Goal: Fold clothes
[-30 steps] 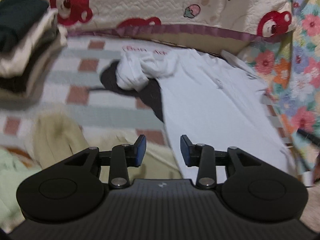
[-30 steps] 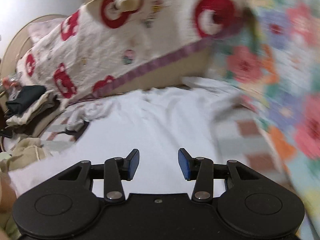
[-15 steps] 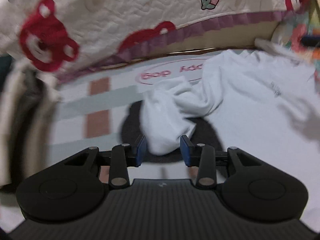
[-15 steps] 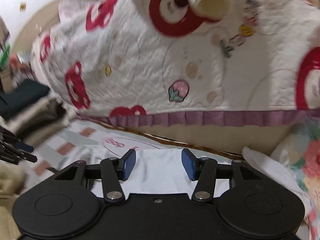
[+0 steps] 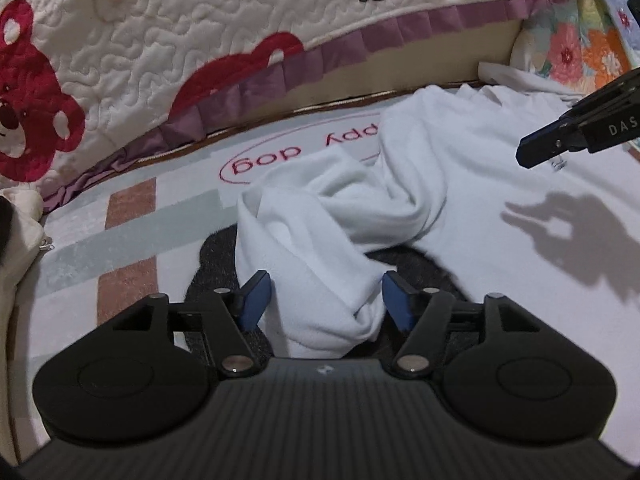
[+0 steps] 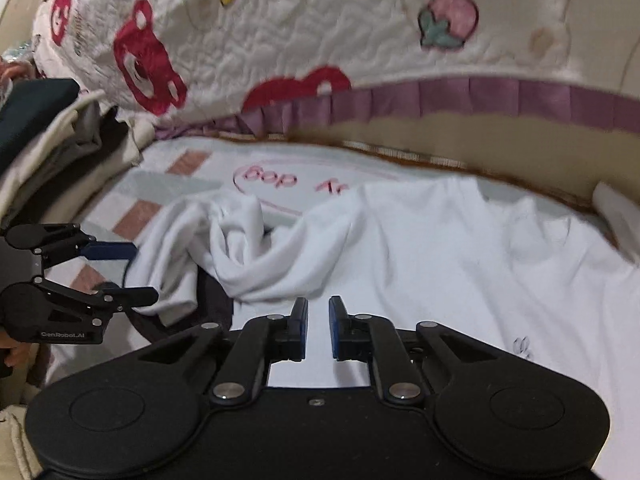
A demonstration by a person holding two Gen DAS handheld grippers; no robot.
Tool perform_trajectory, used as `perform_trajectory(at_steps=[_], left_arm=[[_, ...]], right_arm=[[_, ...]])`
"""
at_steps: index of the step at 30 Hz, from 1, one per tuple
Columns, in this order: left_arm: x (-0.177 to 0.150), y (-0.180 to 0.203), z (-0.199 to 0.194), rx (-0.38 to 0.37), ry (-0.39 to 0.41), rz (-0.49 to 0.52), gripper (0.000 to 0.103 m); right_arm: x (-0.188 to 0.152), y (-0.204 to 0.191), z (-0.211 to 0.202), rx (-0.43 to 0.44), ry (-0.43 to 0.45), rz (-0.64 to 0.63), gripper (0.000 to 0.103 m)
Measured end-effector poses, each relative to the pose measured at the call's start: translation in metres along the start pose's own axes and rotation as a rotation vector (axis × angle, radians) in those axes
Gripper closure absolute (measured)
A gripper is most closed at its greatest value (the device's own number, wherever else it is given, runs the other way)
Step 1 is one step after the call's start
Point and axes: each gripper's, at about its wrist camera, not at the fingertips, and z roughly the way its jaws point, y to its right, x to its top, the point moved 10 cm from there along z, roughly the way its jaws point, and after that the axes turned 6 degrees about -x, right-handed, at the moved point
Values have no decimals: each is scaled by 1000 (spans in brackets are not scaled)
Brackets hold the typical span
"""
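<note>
The white shirt (image 5: 500,208) lies mostly flat on the checked mat (image 5: 132,248) at the foot of the bear-print quilt (image 5: 200,40), but it is not folded yet. One sleeve (image 5: 320,248) is bunched and twisted at the shirt's 9 o'clock side, over a dark patch on the mat. I judge the folding has barely begun: the sleeve needs straightening first, then every fold is left. A stack of folded clothes (image 6: 44,136) at 10 o'clock in my right view suggests other pieces are already done.

My left tool (image 5: 324,300) has just been opening and now stands wide, its blue pads either side of the sleeve end. The right pad looks to be at the cloth's edge and the left pad stands off, so nothing is pinched. My right tool (image 6: 319,328) has just been closing and is now narrow, with a thin gap left. It hangs over the flat body of the shirt, and I see no cloth between its pads.

The left view shows the sleeve end between my pads, the right tool's tip coming in at 2 o'clock, and its shadow on the shirt. The right view shows the folded stack and the left tool side-on at 9 o'clock, open beside the bunched sleeve.
</note>
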Motion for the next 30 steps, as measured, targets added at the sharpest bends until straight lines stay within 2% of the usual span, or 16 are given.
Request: perform_trajectory(at_steps=[4, 5, 6, 7, 8, 9, 11, 14, 17, 21, 22, 26, 27, 29, 30], left_arm=[[-8, -9, 19, -15, -21, -38, 32], [-10, -12, 24, -18, -31, -56, 36], [-10, -16, 25, -17, -29, -76, 54], [-11, -20, 25, -16, -26, -97, 65], [-10, -23, 23, -8, -20, -103, 80], [-7, -31, 12, 15, 3, -130, 87], [-1, -48, -11, 67, 54, -191, 88], [11, -89, -79, 131, 174, -424, 88], [32, -118, -128, 142, 290, -487, 89], [10, -151, -146, 286, 304, -569, 99], [-3, -157, -141, 289, 281, -603, 100], [-53, -164, -122, 251, 186, -720, 100], [-58, -159, -119, 229, 182, -731, 99], [-68, -148, -115, 183, 179, -746, 95], [-69, -141, -112, 158, 180, -735, 88]], right_arm=[[-7, -12, 16, 46, -23, -30, 88], [-8, -15, 20, 53, -28, -41, 88], [-10, -18, 24, 59, -33, -51, 88], [-11, -19, 29, 62, -37, -57, 88], [-13, -20, 33, 55, -42, -65, 87], [-14, -19, 37, 43, -47, -74, 86], [-17, -15, 46, 2, -63, -94, 86], [-15, -7, 57, -33, -67, -101, 86], [-7, 3, 60, -42, -37, -63, 86], [-4, 13, 73, -44, -24, 22, 85], [-5, 13, 77, -46, -25, 31, 84], [-5, 11, 81, -43, -29, 17, 83], [-4, 10, 80, -44, -33, 9, 83], [-3, 6, 78, -37, -37, 6, 83], [-3, 5, 77, -33, -38, 6, 83]])
